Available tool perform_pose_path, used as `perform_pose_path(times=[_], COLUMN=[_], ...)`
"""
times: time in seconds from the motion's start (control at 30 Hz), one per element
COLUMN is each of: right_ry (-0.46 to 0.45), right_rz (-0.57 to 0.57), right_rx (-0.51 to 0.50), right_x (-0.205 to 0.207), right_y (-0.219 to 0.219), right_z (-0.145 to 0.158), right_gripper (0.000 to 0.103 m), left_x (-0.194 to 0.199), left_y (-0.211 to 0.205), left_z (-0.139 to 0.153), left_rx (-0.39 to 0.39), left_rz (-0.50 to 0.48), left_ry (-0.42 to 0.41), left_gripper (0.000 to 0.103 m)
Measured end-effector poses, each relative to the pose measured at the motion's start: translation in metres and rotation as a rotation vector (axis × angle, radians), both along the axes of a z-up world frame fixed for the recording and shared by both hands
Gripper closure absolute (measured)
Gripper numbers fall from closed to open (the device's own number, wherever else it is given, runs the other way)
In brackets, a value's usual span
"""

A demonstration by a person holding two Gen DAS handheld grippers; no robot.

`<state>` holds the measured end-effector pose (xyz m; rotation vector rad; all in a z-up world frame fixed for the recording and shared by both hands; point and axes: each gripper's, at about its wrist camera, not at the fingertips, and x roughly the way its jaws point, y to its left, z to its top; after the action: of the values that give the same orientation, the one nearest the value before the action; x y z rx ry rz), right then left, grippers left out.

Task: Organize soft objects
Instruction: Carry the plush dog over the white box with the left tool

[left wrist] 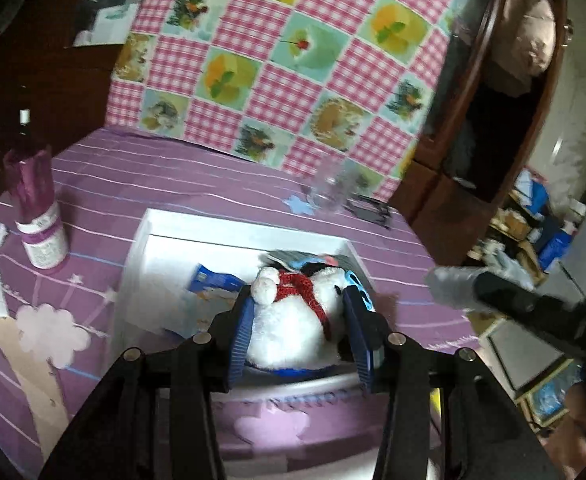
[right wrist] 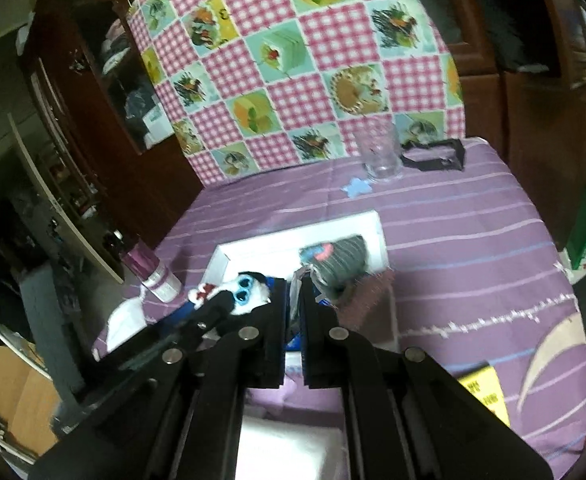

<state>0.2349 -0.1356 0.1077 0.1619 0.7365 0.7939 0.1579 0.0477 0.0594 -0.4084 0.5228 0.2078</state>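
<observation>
The left gripper (left wrist: 299,320) holds a white plush toy (left wrist: 293,320) with a red scarf – its blue pads press on both flanks of the toy, jaws spread only as far as the plush body allows. The toy hangs over the near half of a white tray (left wrist: 145,240) on the table (left wrist: 133,184), which is covered in a purple striped cloth. Inside the tray, a blue packet (left wrist: 213,280) lies to the left of the toy, close to the left wall.

The right gripper (right wrist: 293,300) has its jaws pressed almost together; whether anything thin is pinched between them cannot be told. Just beyond its tips, a grey striped soft item (right wrist: 343,260) lies at the right end of the tray, against the right wall.

Clearances:
- Left of the tray: a white bottle (left wrist: 43,236) with a purple top stands near the table edge, apart from the tray wall.
- Behind the tray: open cloth up to a clear glass (right wrist: 381,152) and a black object (right wrist: 437,156), both near the far edge – a checked pink cloth (left wrist: 285,60) rises behind them.
- Right of the tray: open cloth out to the table's right edge.
</observation>
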Motion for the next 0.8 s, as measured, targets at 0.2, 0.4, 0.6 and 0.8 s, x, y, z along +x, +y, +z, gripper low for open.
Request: perform_pose_path(times=[0.2,0.4,0.6,0.8], right_ry=[0.023,0.079,0.110,0.136], right_rz=[0.030,0.045,0.050,0.045], right_rx=[0.028,0.092,0.113,0.103], right_x=[0.016,0.034,0.043,0.050], right_y=[0.030,0.048,0.053,0.056], right_z=[0.001,-0.012,-0.031,-0.045], right_gripper=[0.096,0.096,0.096,0.096], left_x=[0.008,0.013,0.015,0.026], left_y=[0.018,0.033,0.039,0.042], left_z=[-0.008,-0.015,-0.020,-0.030], left_rx=[-0.001,-0.040,-0.078,-0.148], left_rz=[0.040,0.060,0.033,-0.025], left_ry=[0.029,0.044,0.048,0.094], left_gripper=[0.060,0.060,0.060,0.060])
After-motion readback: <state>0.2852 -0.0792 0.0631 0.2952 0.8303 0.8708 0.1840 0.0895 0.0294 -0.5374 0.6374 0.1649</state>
